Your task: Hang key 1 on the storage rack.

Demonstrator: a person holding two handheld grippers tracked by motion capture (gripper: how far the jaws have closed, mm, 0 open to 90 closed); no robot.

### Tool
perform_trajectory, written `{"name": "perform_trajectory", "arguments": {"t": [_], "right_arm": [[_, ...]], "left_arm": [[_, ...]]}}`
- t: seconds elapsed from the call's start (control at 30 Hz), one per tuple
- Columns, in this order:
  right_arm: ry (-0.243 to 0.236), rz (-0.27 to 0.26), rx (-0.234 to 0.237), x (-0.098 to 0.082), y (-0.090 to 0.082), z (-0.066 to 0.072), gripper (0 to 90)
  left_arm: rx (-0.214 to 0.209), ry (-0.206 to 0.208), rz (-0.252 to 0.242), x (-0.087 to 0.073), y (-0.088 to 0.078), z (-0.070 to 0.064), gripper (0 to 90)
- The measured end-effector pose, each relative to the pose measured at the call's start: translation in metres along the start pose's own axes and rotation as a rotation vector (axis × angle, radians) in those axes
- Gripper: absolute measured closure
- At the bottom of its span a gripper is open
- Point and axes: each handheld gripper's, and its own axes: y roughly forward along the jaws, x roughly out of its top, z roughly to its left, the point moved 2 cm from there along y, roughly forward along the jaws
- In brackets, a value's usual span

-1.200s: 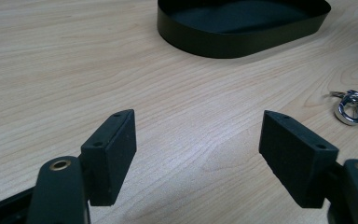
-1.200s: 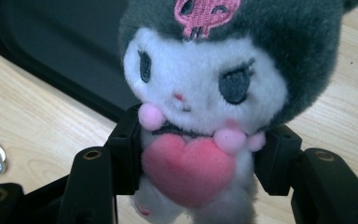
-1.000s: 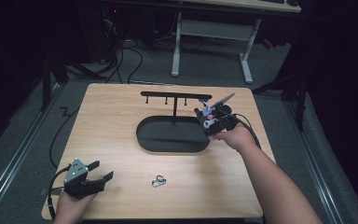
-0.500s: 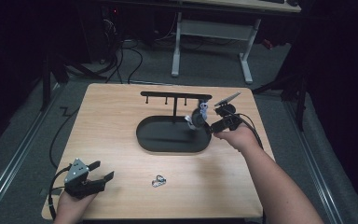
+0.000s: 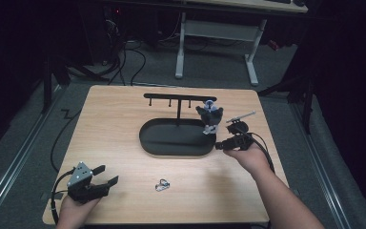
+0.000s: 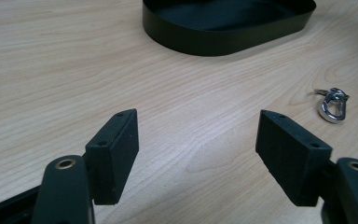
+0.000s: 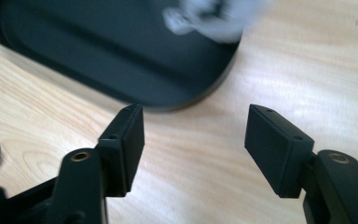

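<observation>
Drawn back toward five o'clock, the right hand-held gripper (image 5: 220, 145) has just been narrowing its jaws around nothing; the figure keychain (image 5: 210, 116) hangs on the black stand (image 5: 176, 102). Left hand-held gripper (image 5: 106, 175) rests spread at the counter's (image 5: 114, 124) seven o'clock corner.

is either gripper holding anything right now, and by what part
Nothing is held: the left gripper and right gripper both have open jaws over bare table.
</observation>
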Motion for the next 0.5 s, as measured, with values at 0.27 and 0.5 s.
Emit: {"name": "perform_trajectory", "arguments": {"t": [0.27, 0.5], "right_arm": [[-0.035, -0.154, -0.023, -0.049, -0.002, 0.006, 37.9], [-0.017, -0.321, -0.022, -0.103, 0.002, 0.005, 40.2]], "left_arm": [[-0.033, 0.012, 0.040, 0.001, 0.005, -0.011, 36.5], [-0.020, 0.038, 0.055, 0.001, 0.009, -0.022, 42.1]]}}
